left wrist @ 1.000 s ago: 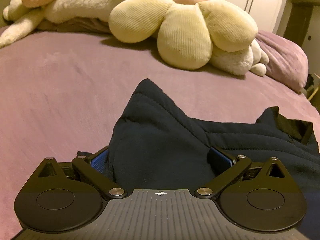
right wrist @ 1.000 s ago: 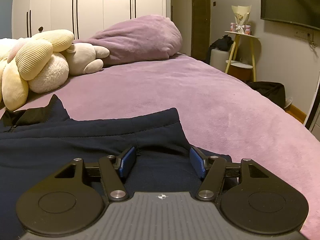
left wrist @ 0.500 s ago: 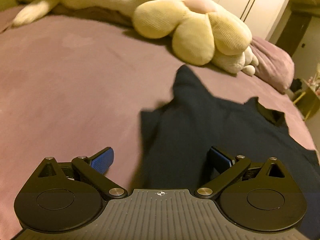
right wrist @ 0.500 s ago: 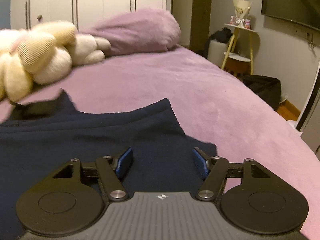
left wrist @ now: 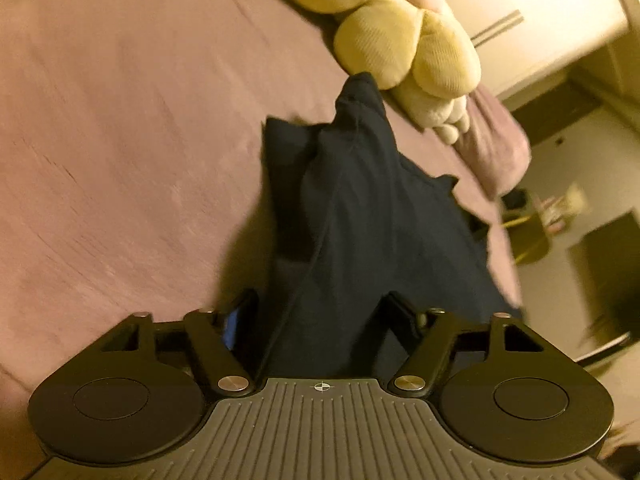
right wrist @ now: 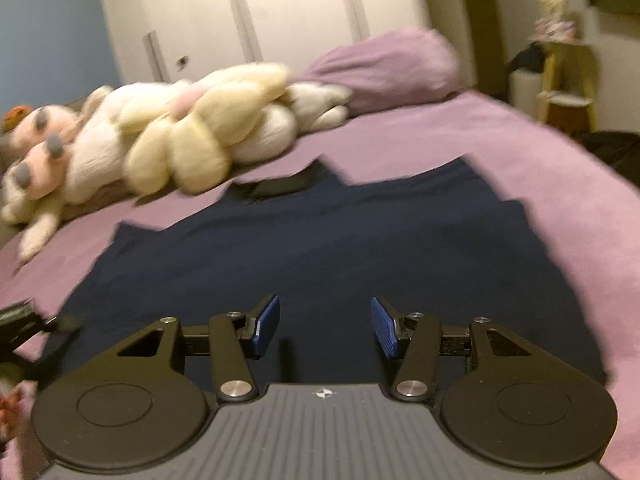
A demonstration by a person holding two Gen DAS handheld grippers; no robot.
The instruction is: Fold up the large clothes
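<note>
Each gripper, left [left wrist: 320, 320] and right [right wrist: 325, 326], is black: a ribbed grey-black housing with a small crosshair mark behind the jaws, round discs on both sides, silver screws at the linkage pivots, and blue ribbed pads [right wrist: 385, 326] lining the fingers.

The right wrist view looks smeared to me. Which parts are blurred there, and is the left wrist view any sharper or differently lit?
Right wrist view: the plush toys and wardrobe streak with motion blur, and the dark garment has soft edges; the right gripper is crisp. Left wrist view: dimmer, yellowish light, tilted fisheye bending, smeared bedspread, garment shadow on its left.
</note>
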